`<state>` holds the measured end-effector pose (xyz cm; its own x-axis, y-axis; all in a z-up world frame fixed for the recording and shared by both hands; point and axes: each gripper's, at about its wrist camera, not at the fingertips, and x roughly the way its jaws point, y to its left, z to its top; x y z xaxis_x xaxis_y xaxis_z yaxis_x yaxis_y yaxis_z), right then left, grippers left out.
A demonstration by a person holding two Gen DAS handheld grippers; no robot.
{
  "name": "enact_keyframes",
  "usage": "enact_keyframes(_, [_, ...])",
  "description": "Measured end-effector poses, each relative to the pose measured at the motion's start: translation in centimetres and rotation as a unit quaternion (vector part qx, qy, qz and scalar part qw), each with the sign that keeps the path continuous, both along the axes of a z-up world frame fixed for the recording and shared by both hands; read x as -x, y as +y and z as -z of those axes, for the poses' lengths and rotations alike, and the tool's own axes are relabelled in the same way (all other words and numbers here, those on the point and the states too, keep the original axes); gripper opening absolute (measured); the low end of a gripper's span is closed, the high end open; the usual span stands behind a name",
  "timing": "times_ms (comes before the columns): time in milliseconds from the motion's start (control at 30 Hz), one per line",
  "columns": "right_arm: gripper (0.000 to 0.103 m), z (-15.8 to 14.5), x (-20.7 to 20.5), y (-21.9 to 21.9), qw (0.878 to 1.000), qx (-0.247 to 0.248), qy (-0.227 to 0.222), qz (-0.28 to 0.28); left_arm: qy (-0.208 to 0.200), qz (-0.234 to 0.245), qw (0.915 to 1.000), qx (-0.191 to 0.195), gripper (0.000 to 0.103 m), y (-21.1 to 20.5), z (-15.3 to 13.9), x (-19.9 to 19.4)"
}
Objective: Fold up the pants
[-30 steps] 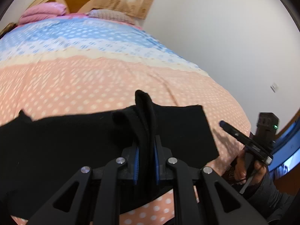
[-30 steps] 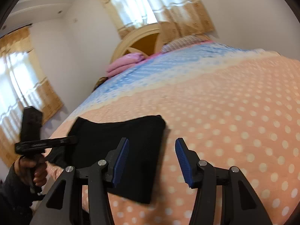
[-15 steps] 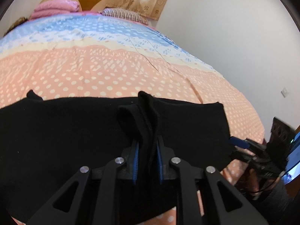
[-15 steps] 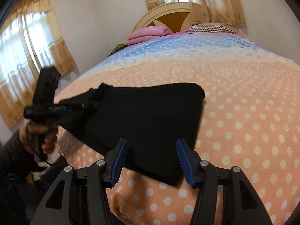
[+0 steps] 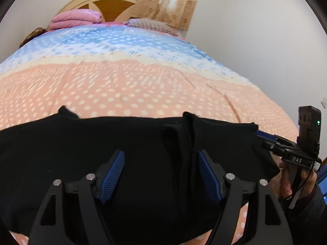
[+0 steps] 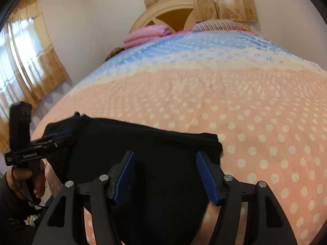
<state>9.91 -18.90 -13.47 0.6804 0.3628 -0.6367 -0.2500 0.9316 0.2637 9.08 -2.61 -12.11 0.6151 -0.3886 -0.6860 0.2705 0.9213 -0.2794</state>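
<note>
Black pants (image 5: pixel 81 153) lie folded across the near edge of the bed. My left gripper (image 5: pixel 161 157) hangs over them with its jaws opening. A raised ridge of the cloth (image 5: pixel 188 134) stands loose between the jaws, close to the right pad, and neither pad presses it. My right gripper (image 6: pixel 165 157) is open over the right end of the pants (image 6: pixel 163 138), its jaws still opening and both pads clear of the cloth. Each gripper shows in the other's view: the right gripper (image 5: pixel 263 136) at the pants' right corner, the left gripper (image 6: pixel 61 135) at their left end.
The bed cover (image 6: pixel 255 112) is peach with white dots, turning blue toward the headboard (image 5: pixel 114 4). A folded pink blanket (image 5: pixel 77 19) and a pillow (image 5: pixel 151 25) lie at the head. A curtained window (image 6: pixel 26 61) stands left of the bed and a white wall (image 5: pixel 255 40) on its right.
My left gripper, shut on a pinch of the pants, has opened wide and let it go. My right gripper has moved from the bare cover to over the pants' right end, its jaws wider.
</note>
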Motion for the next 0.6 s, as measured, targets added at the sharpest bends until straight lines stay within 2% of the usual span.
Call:
enact_keyframes(167, [0.064, -2.2, 2.4, 1.3, 0.999, -0.013, -0.026, -0.02, -0.004, -0.004, 1.0, 0.006, 0.076, 0.5, 0.0, 0.3])
enact_keyframes(233, [0.064, -2.8, 2.8, 3.1, 0.998, -0.019, -0.024, -0.053, -0.005, -0.009, 0.9999, 0.004, 0.076, 1.1, -0.2, 0.7])
enact_keyframes(400, [0.064, -2.6, 2.6, 10.0, 0.989, 0.025, -0.027, -0.14, -0.019, -0.029, 0.9994, -0.007, 0.076, 3.5, -0.8, 2.4])
enact_keyframes(500, [0.064, -1.8, 2.3, 13.6, 0.984, 0.034, -0.03, -0.174, -0.03, -0.048, 0.9982, -0.017, 0.083, 5.4, -1.4, 3.2])
enact_keyframes(600, [0.064, -0.3, 1.5, 16.4, 0.981, 0.026, -0.012, -0.194, -0.045, -0.079, 0.9954, -0.03, 0.09, 8.3, -2.1, 4.1])
